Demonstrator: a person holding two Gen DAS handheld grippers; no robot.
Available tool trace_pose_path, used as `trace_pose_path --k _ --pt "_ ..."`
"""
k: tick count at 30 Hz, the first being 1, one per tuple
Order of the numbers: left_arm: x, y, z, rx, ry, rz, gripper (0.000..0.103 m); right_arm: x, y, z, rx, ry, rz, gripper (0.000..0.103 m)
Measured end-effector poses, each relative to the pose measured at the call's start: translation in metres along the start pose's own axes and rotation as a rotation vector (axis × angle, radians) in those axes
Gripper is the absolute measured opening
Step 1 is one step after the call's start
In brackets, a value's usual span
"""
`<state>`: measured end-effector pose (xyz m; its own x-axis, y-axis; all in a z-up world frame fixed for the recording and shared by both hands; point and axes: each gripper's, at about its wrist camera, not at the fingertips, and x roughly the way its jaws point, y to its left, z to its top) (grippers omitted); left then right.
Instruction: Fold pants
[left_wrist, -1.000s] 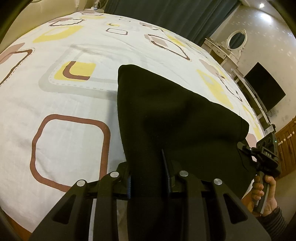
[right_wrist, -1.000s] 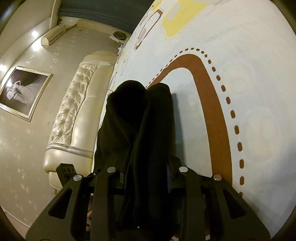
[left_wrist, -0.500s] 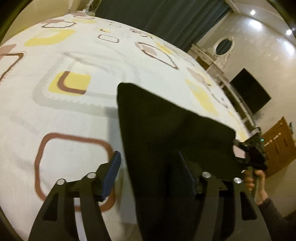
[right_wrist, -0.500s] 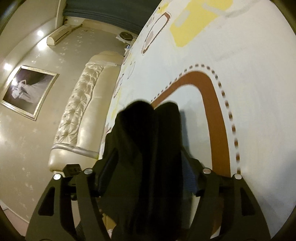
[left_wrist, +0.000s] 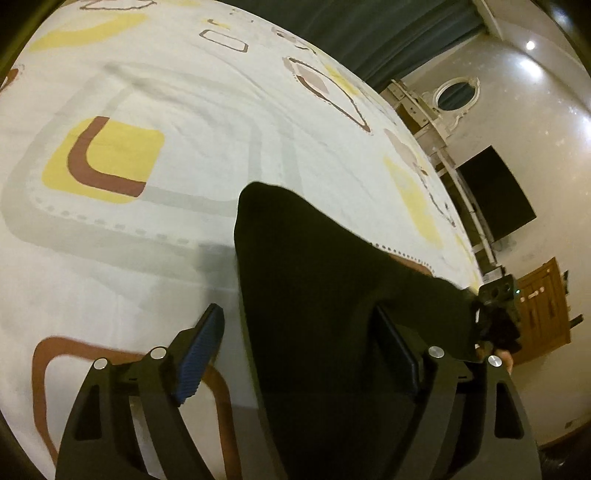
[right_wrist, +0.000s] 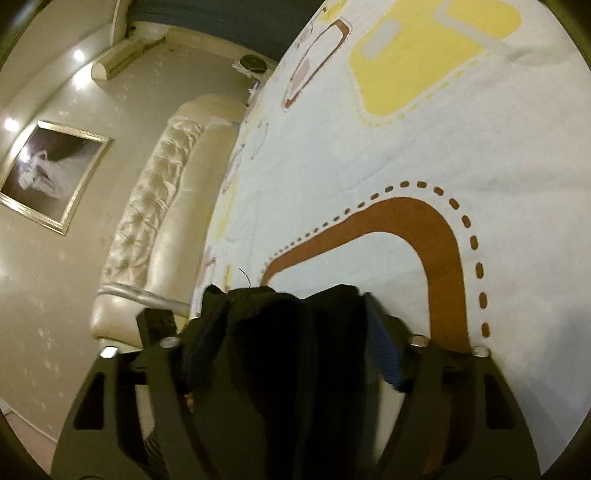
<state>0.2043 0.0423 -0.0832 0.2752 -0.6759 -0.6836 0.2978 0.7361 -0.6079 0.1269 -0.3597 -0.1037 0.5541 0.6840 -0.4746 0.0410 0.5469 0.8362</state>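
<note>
Black pants (left_wrist: 314, 280) lie folded on a white bedsheet (left_wrist: 177, 206) printed with yellow and brown shapes. My left gripper (left_wrist: 295, 332) is open, its jaws spread wide; the cloth lies loose between the blue-padded fingers (left_wrist: 201, 349). My right gripper (right_wrist: 291, 325) is also open, with the bunched edge of the pants (right_wrist: 280, 369) lying between its fingers and gripped by neither. The right gripper also shows in the left wrist view (left_wrist: 496, 314) at the pants' right corner, held by a hand.
A cream tufted headboard (right_wrist: 155, 206) and a framed picture (right_wrist: 48, 173) are at the bed's left. A dressing table with an oval mirror (left_wrist: 456, 94), a dark TV screen (left_wrist: 495, 195) and a wooden cabinet (left_wrist: 543, 306) stand beyond the bed's right edge.
Both grippers were shut on the pants a second ago and have opened wide, letting the cloth go. Both have drawn back, and the pants now rest on the bed.
</note>
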Motion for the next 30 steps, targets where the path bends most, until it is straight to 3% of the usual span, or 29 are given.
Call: trace_pose_path --k 1,2,4,7,10,21,30 --pt "0.001 0.0 0.001 -0.002 0.0 -0.016 0.081 0.002 -0.001 0.0 -0.009 0.009 -0.017 0.038" --pt "0.001 0.0 0.0 -0.001 -0.002 -0.022 0.08 0.003 -0.003 -0.001 -0.011 0.008 -0.02 0.036" --pt "0.005 -0.003 0.0 0.017 0.003 -0.021 0.052 0.002 -0.002 -0.002 -0.007 0.0 -0.01 0.03" --pt "0.007 -0.015 -0.004 0.069 0.012 0.019 0.037 -0.002 0.005 -0.004 -0.025 -0.025 -0.009 0.027" --pt "0.004 -0.025 0.0 0.103 0.01 0.06 0.03 -0.006 0.014 -0.004 -0.056 -0.049 -0.014 0.026" --pt "0.011 -0.046 0.037 0.157 -0.036 0.144 0.025 -0.007 0.026 0.025 -0.088 -0.118 -0.027 0.025" --pt "0.044 -0.033 0.054 0.133 0.004 0.224 0.027 0.015 -0.004 0.052 -0.014 -0.092 -0.085 0.025"
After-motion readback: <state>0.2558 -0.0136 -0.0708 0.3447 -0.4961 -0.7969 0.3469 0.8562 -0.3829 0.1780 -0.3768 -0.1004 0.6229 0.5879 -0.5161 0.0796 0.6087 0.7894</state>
